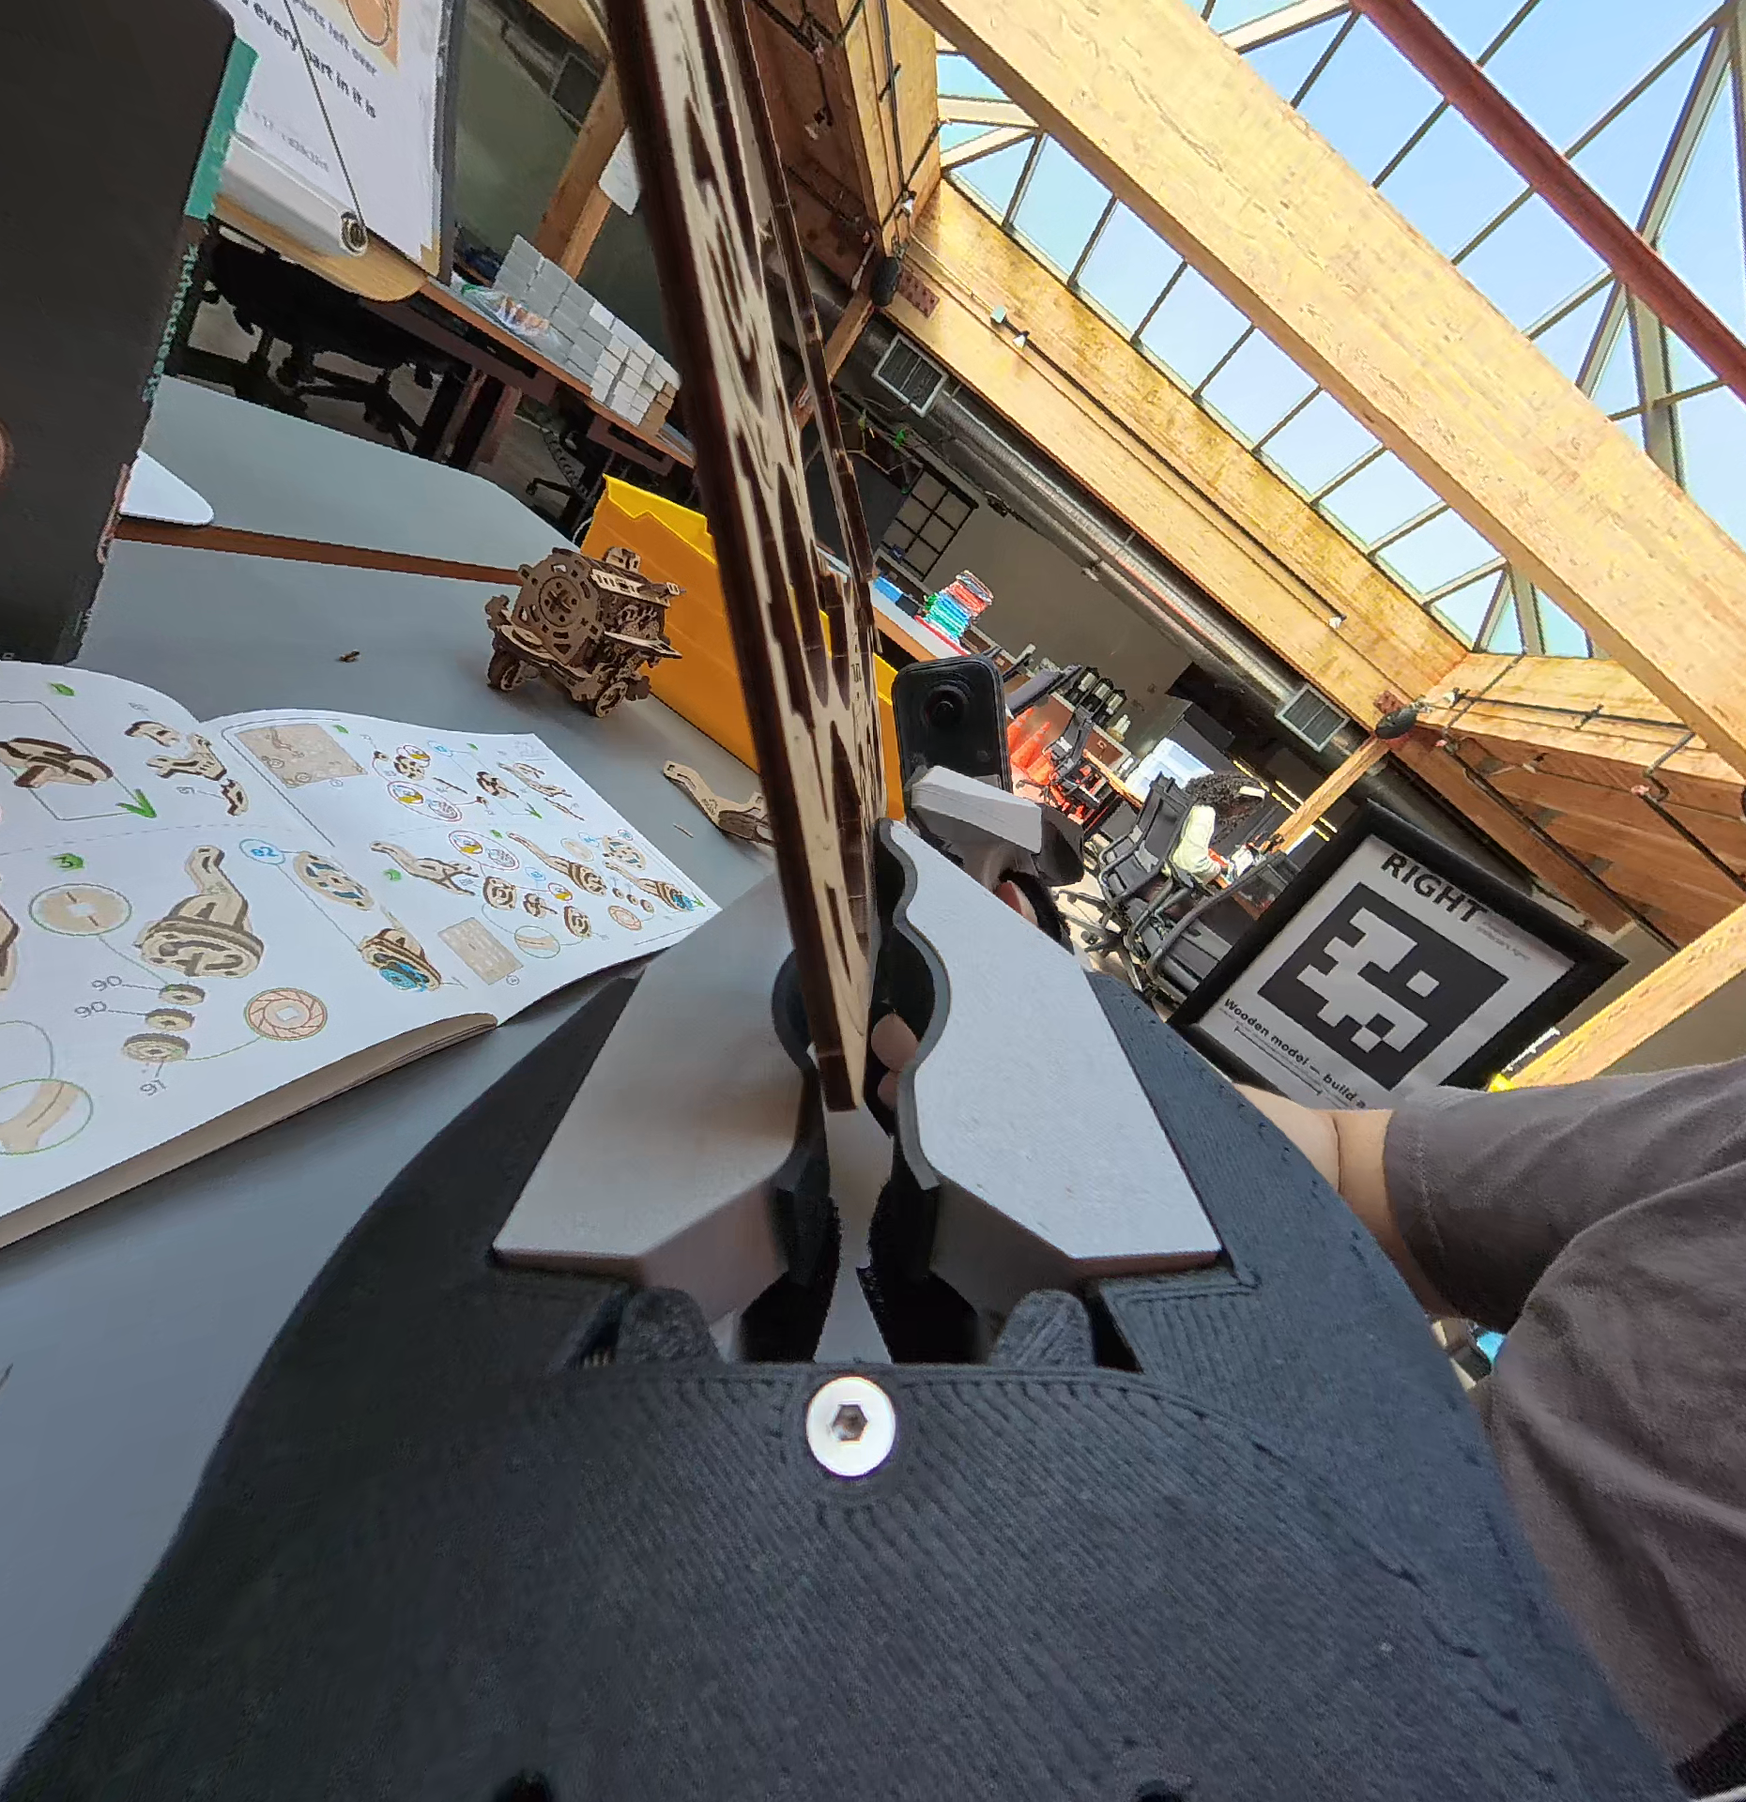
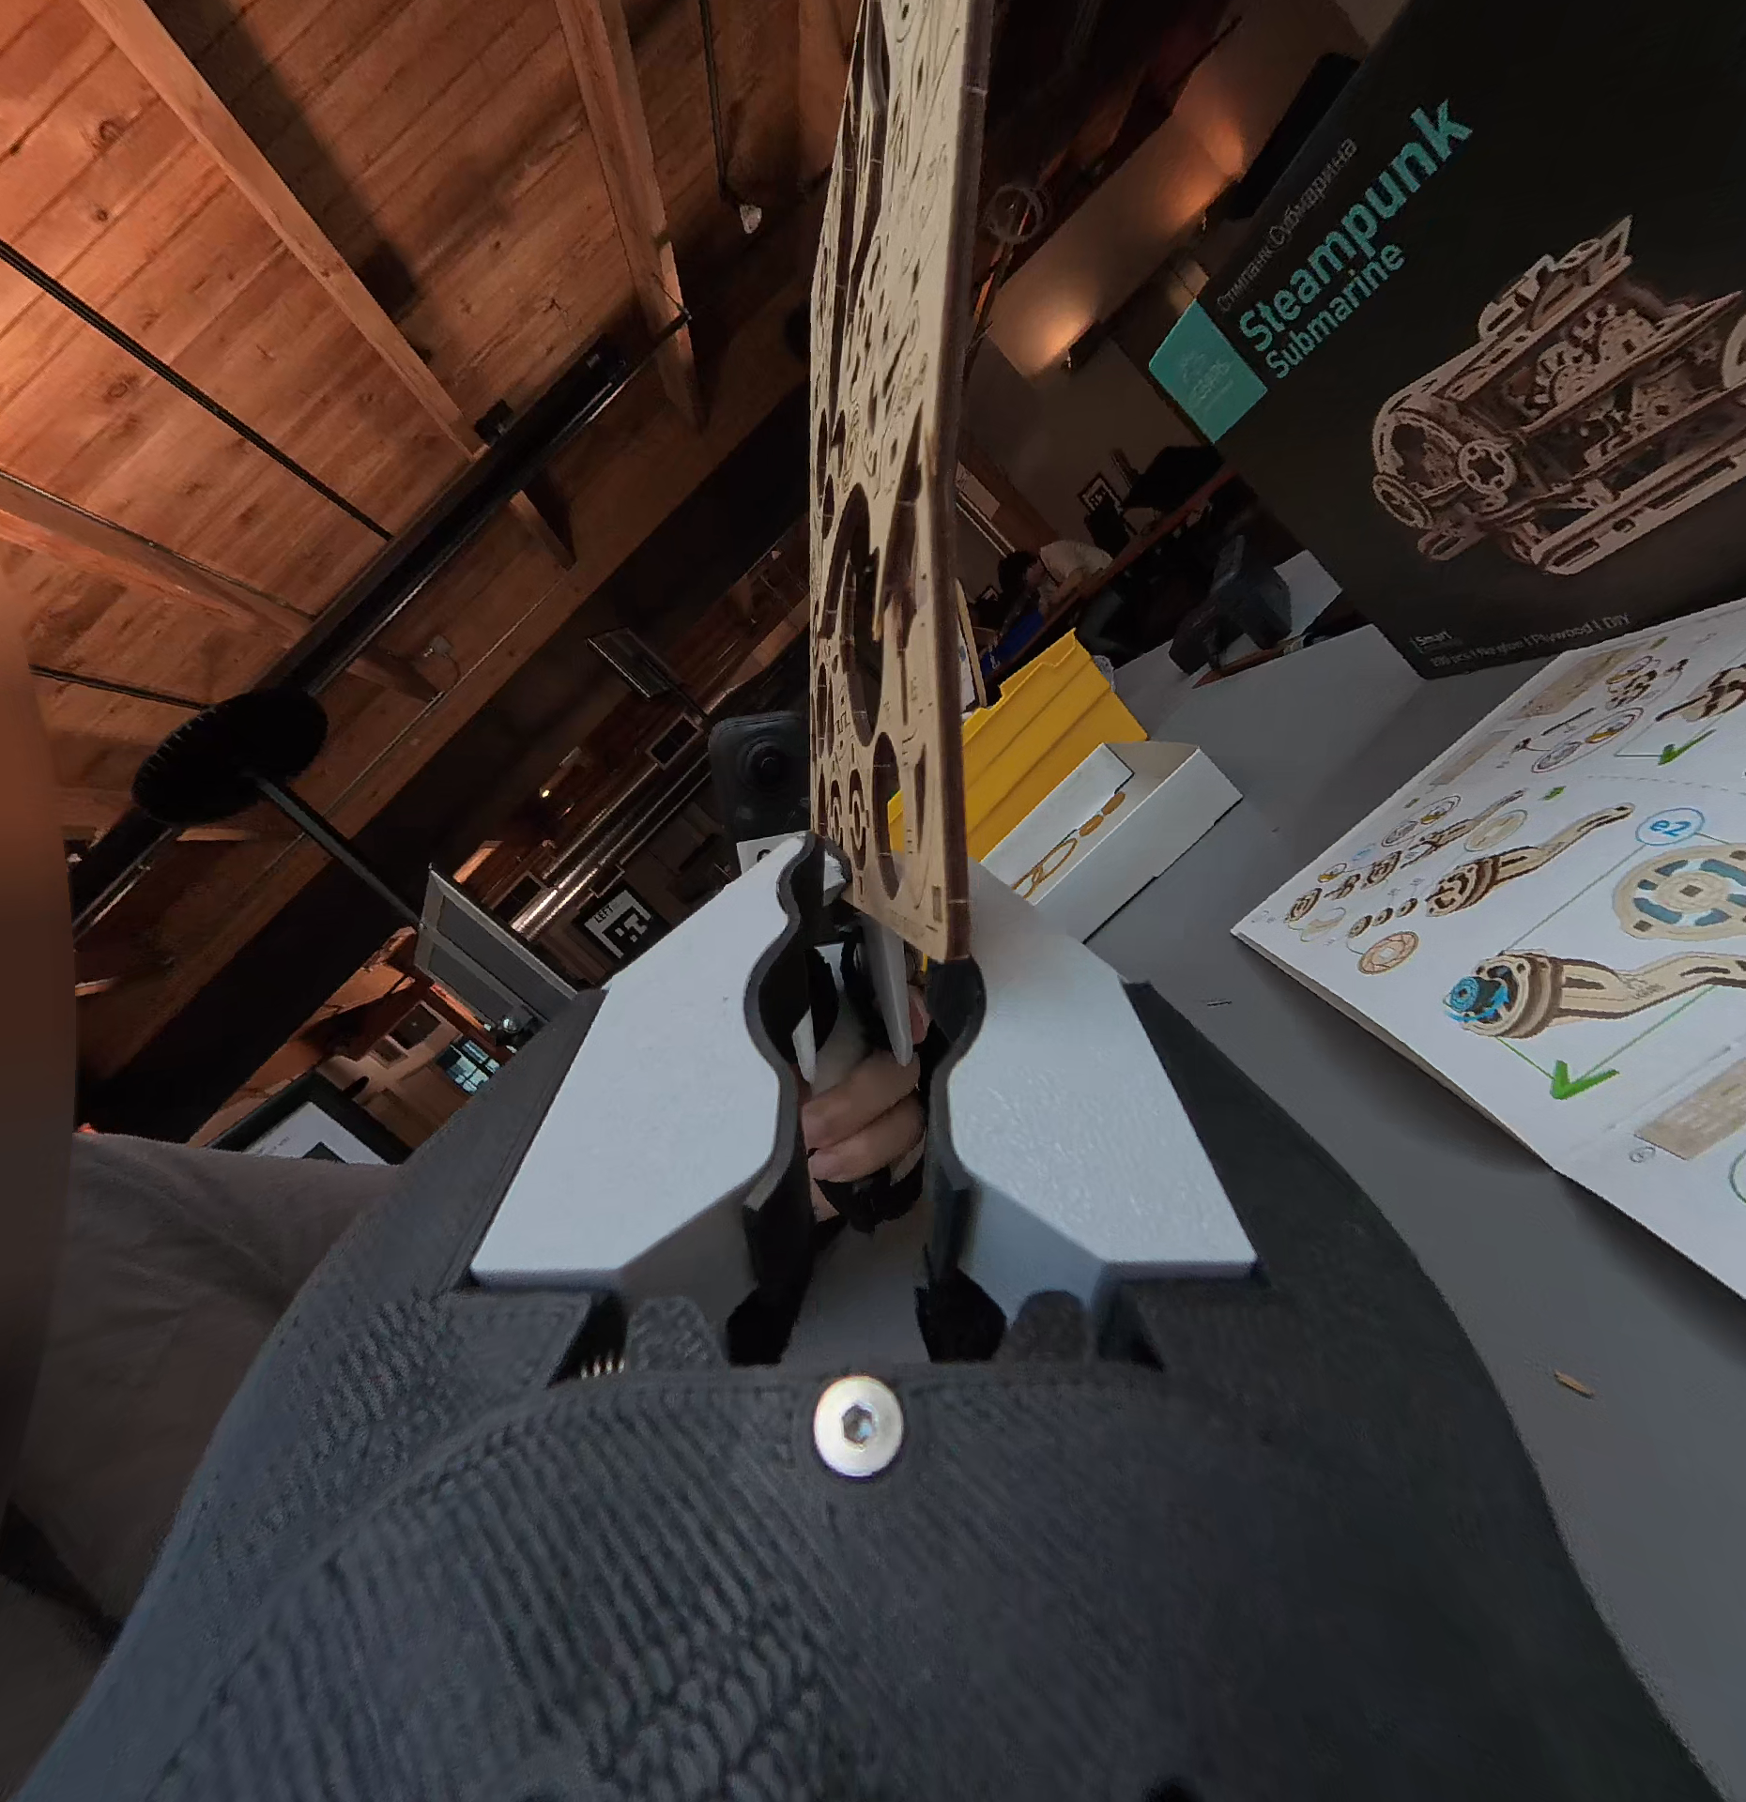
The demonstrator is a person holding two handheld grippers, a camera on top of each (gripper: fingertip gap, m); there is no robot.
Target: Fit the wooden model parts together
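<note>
My left gripper (image 1: pixel 838 936) is shut on the lower edge of a laser-cut wooden parts sheet (image 1: pixel 752 390) and holds it upright, edge-on, above the table. In the right wrist view the same sheet (image 2: pixel 889 439) rises from my right gripper (image 2: pixel 879 912). Its jaws stand apart, wider than the sheet is thick, with the sheet's lower corner at their tips. The right gripper also shows in the left wrist view (image 1: pixel 976 819), just behind the sheet. A part-built wooden model (image 1: pixel 581 634) stands on the grey table (image 1: pixel 294 507). A loose wooden part (image 1: pixel 723 800) lies near it.
An open instruction booklet (image 1: pixel 264 878) lies on the table and also shows in the right wrist view (image 2: pixel 1532 926). The black kit box (image 2: pixel 1532 341) stands behind it. A yellow bin (image 1: pixel 664 566) and a white tray (image 2: pixel 1113 829) are at the far edge. A person's sleeve (image 1: pixel 1581 1316) is at right. My two grippers' fingertips are within a few centimetres of each other.
</note>
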